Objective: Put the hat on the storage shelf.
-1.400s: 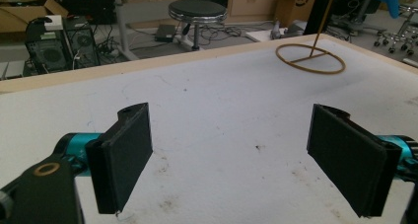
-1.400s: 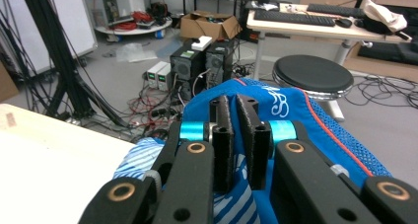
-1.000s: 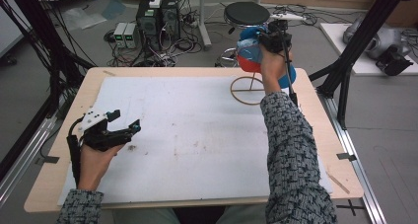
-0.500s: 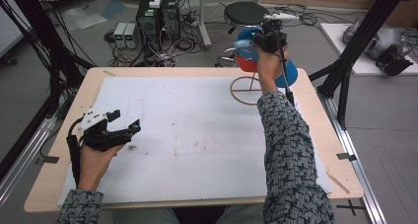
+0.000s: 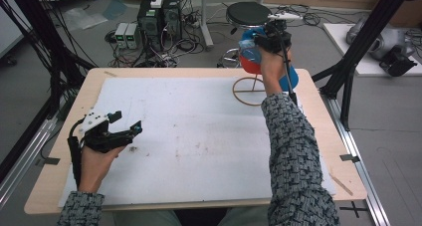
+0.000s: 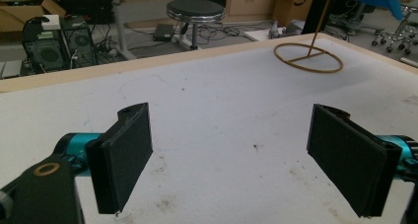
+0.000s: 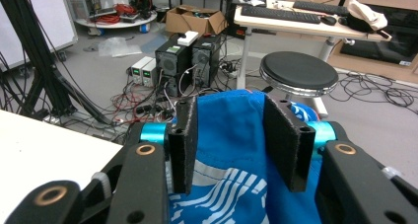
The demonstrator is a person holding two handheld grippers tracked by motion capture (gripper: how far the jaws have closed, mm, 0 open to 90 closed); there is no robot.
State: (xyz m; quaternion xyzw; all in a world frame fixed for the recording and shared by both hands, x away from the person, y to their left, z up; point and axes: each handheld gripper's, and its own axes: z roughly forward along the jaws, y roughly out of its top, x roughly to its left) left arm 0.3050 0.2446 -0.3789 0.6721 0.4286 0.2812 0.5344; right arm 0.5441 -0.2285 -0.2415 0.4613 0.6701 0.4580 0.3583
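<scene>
A blue and red cloth item point(image 5: 249, 54), perhaps a cap, hangs above the table's far right edge. My right gripper point(image 5: 263, 37) is shut on it. In the right gripper view the jaws of this gripper point(image 7: 229, 110) press blue cloth with white stripes point(image 7: 231, 155) between them. Below it stands a wooden stand with a ring base point(image 5: 251, 90) and a thin upright rod point(image 6: 320, 17). My left gripper point(image 5: 128, 121) rests low at the table's left, open. Nothing lies between the pads of the left gripper point(image 6: 231, 160).
A white mat point(image 5: 189, 136) covers the wooden table point(image 5: 318, 136). Beyond the far edge are a black stool point(image 5: 247, 12), computer towers point(image 5: 159, 17) and loose cables. Black frame posts point(image 5: 358, 47) rise at both sides of the table.
My right gripper has shifted slightly left with the blue cloth item in its grip. The left gripper has stayed still.
</scene>
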